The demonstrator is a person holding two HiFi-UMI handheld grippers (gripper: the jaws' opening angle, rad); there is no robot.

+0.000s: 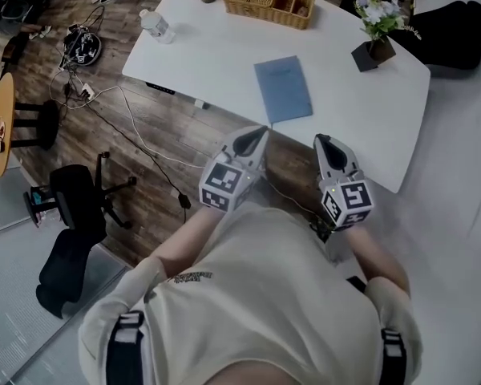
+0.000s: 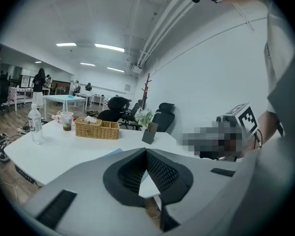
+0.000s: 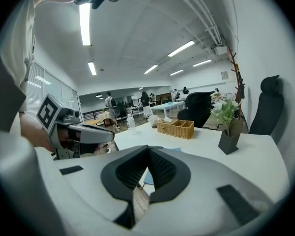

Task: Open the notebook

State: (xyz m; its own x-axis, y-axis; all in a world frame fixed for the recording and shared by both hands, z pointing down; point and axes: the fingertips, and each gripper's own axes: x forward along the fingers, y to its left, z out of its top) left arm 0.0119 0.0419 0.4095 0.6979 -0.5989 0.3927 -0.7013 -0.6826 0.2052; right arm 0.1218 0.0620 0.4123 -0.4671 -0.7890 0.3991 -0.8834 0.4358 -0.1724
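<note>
Looking down from the head view, we see the notebook (image 1: 283, 89), a thin pale-blue book, lying closed and flat near the front edge of the white table (image 1: 224, 46), beyond our left gripper (image 1: 261, 132) and right gripper (image 1: 320, 139). In the left gripper view the jaws meet with nothing between them. The right gripper view shows the same, with the blue cover peeking past the tips.

Open-plan office: white desk (image 1: 224, 46), black swivel chair (image 1: 72, 207), ceiling strip lights (image 3: 84, 23).

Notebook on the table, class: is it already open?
No, the blue notebook lies closed and flat on the white table, cover up.
</note>
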